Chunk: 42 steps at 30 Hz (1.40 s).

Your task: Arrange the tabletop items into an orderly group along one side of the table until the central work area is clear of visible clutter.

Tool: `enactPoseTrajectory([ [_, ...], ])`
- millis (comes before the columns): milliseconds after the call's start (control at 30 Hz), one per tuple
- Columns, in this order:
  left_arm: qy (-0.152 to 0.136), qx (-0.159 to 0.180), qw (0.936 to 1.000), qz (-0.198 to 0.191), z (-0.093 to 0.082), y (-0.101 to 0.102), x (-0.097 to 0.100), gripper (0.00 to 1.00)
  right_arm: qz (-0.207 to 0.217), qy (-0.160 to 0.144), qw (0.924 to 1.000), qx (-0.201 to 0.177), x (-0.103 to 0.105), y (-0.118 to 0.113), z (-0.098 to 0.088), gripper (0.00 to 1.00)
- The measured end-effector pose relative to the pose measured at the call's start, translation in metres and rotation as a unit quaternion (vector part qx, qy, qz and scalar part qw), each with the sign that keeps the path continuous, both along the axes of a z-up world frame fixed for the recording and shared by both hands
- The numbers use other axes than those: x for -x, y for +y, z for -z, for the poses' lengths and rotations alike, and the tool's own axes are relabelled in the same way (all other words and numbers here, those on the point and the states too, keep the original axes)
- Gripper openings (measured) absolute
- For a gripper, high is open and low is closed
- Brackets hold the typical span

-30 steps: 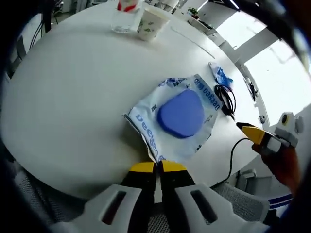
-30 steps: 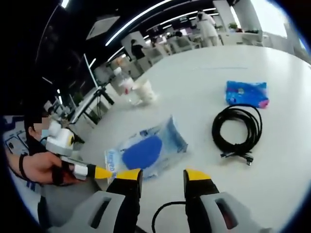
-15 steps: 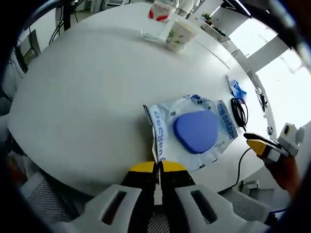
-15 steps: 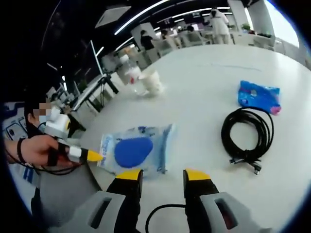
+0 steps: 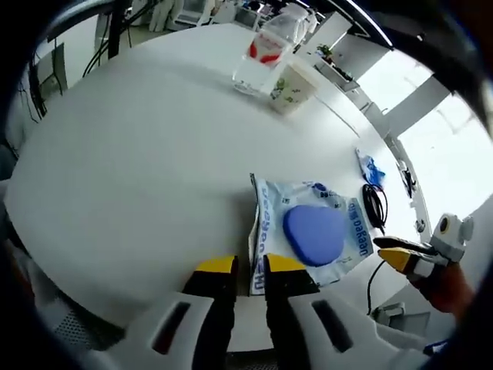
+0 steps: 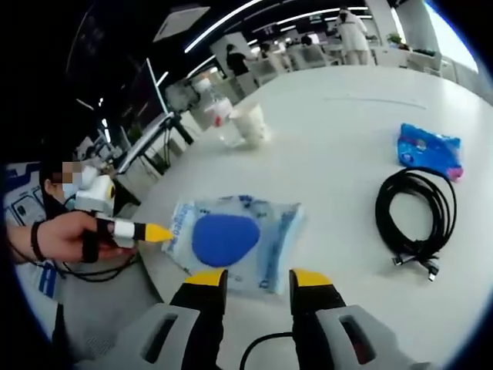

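Observation:
A clear plastic package (image 5: pixel 312 235) holding a blue pad lies near the white table's (image 5: pixel 139 154) near edge. My left gripper (image 5: pixel 250 266) is open, its jaws a little apart with the package's edge in the gap. In the right gripper view the same package (image 6: pixel 231 239) lies just ahead, and the left gripper (image 6: pixel 154 231) points its yellow tip at its corner. My right gripper (image 6: pixel 258 279) is open and holds nothing. It also shows as the right gripper (image 5: pixel 397 250) beyond the package.
A coiled black cable (image 6: pixel 416 216) and a small blue packet (image 6: pixel 430 148) lie to the right. A paper cup (image 5: pixel 291 85) and a water bottle (image 5: pixel 266 50) stand at the far side. A person's hand (image 6: pixel 65 239) holds the left gripper. People and chairs stand beyond the table.
The package has slid and turned along the table's near edge, pulled by its edge. The left jaws, which pinched that edge before, now stand apart. The right gripper stayed open.

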State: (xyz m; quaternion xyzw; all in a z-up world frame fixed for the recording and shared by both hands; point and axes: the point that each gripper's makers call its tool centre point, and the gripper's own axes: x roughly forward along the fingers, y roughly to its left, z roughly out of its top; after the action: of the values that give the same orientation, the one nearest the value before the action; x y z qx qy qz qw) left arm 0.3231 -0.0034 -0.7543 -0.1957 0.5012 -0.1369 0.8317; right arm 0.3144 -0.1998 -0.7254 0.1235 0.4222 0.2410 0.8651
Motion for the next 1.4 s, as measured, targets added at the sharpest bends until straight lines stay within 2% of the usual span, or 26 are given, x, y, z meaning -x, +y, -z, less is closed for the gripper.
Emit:
enactPoseTrajectory([
  [100, 0.002, 0.021, 0.9995, -0.022, 0.000, 0.003, 0.001, 0.12, 0.010, 0.004, 0.9999, 0.004, -0.004, -0.005, 0.003, 0.30],
  [233, -0.005, 0.022, 0.9997, -0.012, 0.000, 0.004, 0.004, 0.15, 0.014, 0.008, 0.9999, 0.004, -0.007, -0.009, 0.005, 0.30],
  [333, -0.009, 0.036, 0.9992, -0.013, -0.002, 0.003, 0.005, 0.16, 0.011, 0.011, 0.9999, 0.008, -0.008, -0.010, 0.008, 0.30],
  [967, -0.006, 0.019, 0.9997, 0.016, 0.002, 0.004, 0.014, 0.16, 0.011, 0.028, 0.9995, -0.008, -0.011, 0.003, 0.017, 0.27],
  [1200, -0.001, 0.024, 0.9994, 0.025, 0.004, 0.000, 0.016, 0.11, 0.019, 0.049, 0.9985, -0.015, -0.011, 0.005, 0.024, 0.19],
  [1267, -0.004, 0.035, 0.9989, 0.031, 0.002, -0.004, 0.016, 0.02, 0.022, 0.053, 0.9983, -0.014, -0.010, 0.005, 0.025, 0.12],
  [1333, -0.003, 0.030, 0.9991, 0.030, 0.002, -0.004, 0.016, 0.01, 0.026, 0.058, 0.9980, 0.003, -0.010, 0.000, 0.028, 0.01],
  [1400, -0.001, 0.034, 0.9988, 0.036, 0.000, -0.006, 0.016, 0.00, 0.028, 0.065, 0.9975, -0.005, -0.008, 0.000, 0.027, 0.01],
])
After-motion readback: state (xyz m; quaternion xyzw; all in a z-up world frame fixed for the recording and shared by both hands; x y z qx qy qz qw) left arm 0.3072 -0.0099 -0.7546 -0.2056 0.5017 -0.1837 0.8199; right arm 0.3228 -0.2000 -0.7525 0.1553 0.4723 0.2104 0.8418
